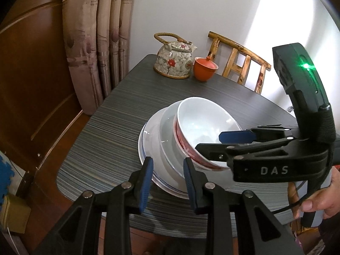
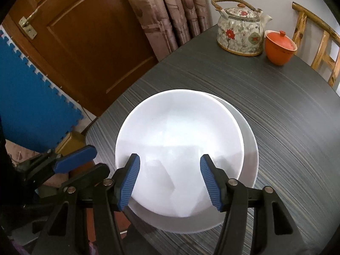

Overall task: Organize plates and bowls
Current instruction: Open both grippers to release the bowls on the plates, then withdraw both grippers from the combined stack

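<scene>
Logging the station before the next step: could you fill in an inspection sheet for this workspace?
Surface: dark striped table, no spills seen.
Job's things: red-patterned bowl tilted on stacked white plates.
Clutter: floral teapot, orange lidded cup at far edge.
Grippers: left hand-held gripper open at the plates' near rim; right hand-held gripper open, straddling the bowl's rim.
Cables: thin black cable by the hand.
Surroundings: wooden chair, curtain, door.

A home dining room: a floral teapot [image 2: 241,34] stands on the dark striped surface [image 2: 276,110], a lidded orange cup [image 2: 279,47] just beside it, a bamboo chair [image 2: 318,48] beyond that, patterned curtains [image 2: 176,12] and a wooden door [image 2: 85,42] behind
</scene>
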The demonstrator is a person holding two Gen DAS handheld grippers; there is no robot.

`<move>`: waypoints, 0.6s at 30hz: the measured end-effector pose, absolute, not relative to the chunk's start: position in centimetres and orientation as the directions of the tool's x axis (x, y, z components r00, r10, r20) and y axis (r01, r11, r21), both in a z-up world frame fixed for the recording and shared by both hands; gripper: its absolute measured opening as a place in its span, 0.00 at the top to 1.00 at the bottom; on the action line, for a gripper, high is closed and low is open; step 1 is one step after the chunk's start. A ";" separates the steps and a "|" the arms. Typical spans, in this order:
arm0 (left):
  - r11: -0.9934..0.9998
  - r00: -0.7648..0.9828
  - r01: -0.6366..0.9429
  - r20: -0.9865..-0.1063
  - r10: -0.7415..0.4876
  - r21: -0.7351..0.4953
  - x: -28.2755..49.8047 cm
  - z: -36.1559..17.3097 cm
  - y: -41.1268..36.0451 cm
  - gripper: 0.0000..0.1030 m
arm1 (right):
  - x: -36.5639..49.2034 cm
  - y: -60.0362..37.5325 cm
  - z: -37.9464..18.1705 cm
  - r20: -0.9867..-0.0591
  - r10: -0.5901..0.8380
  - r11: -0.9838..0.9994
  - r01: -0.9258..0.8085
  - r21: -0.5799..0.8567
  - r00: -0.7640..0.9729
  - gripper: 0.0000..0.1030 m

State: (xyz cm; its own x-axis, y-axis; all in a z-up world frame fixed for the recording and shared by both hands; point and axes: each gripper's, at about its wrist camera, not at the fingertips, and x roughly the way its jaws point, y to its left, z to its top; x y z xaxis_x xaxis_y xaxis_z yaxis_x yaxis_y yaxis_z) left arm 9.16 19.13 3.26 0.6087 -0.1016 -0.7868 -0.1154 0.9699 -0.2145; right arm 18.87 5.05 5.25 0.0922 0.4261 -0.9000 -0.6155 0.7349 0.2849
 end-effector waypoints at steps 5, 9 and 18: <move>0.969 0.612 -0.108 -0.782 -0.113 -0.224 9.1 3.2 19.0 0.71 | 18.7 4.1 5.9 -0.888 0.450 0.735 -0.603 0.308 0.096 0.45; 0.976 0.630 -0.088 -0.770 -0.102 -0.201 8.9 3.5 18.4 0.71 | 17.4 1.2 8.8 -0.802 0.547 0.751 -0.564 0.344 0.238 0.45; 0.993 0.666 -0.064 -0.746 -0.033 -0.101 8.5 4.4 16.1 0.71 | 11.4 -4.7 11.7 -0.657 0.479 0.867 -0.432 0.249 0.582 0.23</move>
State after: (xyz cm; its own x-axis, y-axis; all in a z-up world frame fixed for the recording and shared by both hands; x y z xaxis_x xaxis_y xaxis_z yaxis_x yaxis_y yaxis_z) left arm 8.47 16.12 4.41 0.6656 -0.0332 -0.7455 -0.0641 0.9928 -0.1014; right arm 11.40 -4.70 11.66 0.5824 0.4790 -0.6567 -0.4319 0.8668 0.2492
